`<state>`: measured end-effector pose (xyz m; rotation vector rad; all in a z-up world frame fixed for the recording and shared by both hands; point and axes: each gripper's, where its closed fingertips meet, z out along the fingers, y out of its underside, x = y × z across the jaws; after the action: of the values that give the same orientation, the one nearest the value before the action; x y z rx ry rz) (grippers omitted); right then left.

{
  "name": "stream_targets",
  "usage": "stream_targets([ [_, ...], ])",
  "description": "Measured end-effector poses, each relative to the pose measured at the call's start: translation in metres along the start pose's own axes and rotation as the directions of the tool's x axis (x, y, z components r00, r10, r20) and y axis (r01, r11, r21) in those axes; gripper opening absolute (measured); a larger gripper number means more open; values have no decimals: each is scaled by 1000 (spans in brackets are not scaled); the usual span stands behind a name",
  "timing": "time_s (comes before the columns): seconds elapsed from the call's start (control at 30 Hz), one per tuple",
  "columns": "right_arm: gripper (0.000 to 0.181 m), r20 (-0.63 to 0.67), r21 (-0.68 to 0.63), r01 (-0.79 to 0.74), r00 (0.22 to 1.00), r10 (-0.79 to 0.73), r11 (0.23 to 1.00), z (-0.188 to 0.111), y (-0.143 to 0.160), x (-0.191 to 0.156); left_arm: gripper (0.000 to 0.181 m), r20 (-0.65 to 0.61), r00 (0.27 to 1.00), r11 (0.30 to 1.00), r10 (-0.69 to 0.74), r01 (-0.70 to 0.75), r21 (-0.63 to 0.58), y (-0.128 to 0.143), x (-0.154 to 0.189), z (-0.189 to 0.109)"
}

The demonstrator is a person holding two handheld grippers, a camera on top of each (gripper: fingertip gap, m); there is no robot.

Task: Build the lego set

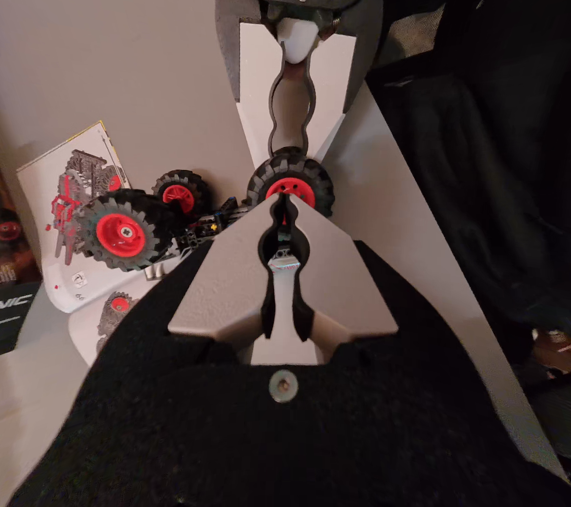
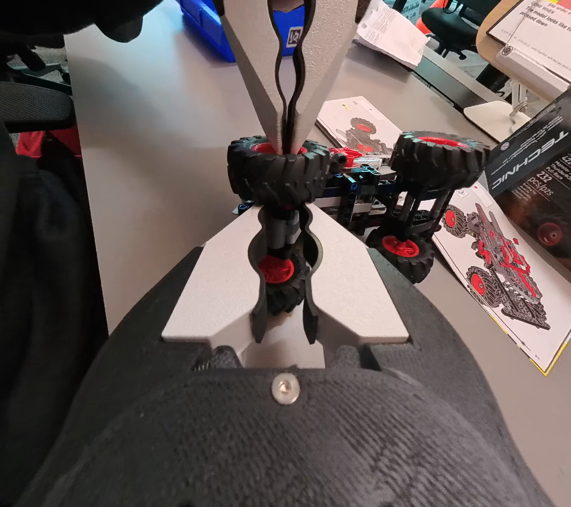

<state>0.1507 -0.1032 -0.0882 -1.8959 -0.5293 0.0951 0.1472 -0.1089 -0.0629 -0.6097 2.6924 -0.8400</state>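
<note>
Left claw [image 2: 285,146] pinched shut, tips in red hub of black-tyred lego truck's [image 2: 364,195] 12 o'clock wheel [image 2: 278,171]; right claw [image 2: 282,211] closed on its axle, grey bench [image 2: 154,152].

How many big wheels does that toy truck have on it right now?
4. Top wheel under the left gripper; lower wheel between the right gripper's fingers; upper right wheel; bottom right wheel on the table.

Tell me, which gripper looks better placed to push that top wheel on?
Probably the left gripper: its closed tips rest on the hub of the wheel, while the right gripper grips the truck beneath, steadying it.
</note>
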Motion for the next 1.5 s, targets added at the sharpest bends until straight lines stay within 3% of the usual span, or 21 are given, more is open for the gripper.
stream_targets([
  [0.1, 16, 3, 3, 1, 1000, -1, 1000, 1, 0, -1, 0, 40, 999, 999, 34, -33, -21, 1, 1, -1],
  [0.33, 16, 1, 27, -20, 1000, 20, 999, 1, -2, 0, 0, 113, 993, 995, 46, -56, 85, 0, -1, -8],
  [0.87, 15, -2, 28, -17, 1000, 17, 999, 3, -2, 1, 0, 88, 989, 992, 117, -113, -51, 5, -1, -5],
  [1.13, 16, -2, 35, -26, 1000, 26, 999, 2, -2, 1, 0, 87, 989, 992, 122, -119, -43, 4, -2, -8],
  [1.5, 15, -18, 23, -13, 1000, 13, 1000, 3, -1, 3, 0, 47, 992, 986, 118, -112, -121, 8, 0, -2],
])
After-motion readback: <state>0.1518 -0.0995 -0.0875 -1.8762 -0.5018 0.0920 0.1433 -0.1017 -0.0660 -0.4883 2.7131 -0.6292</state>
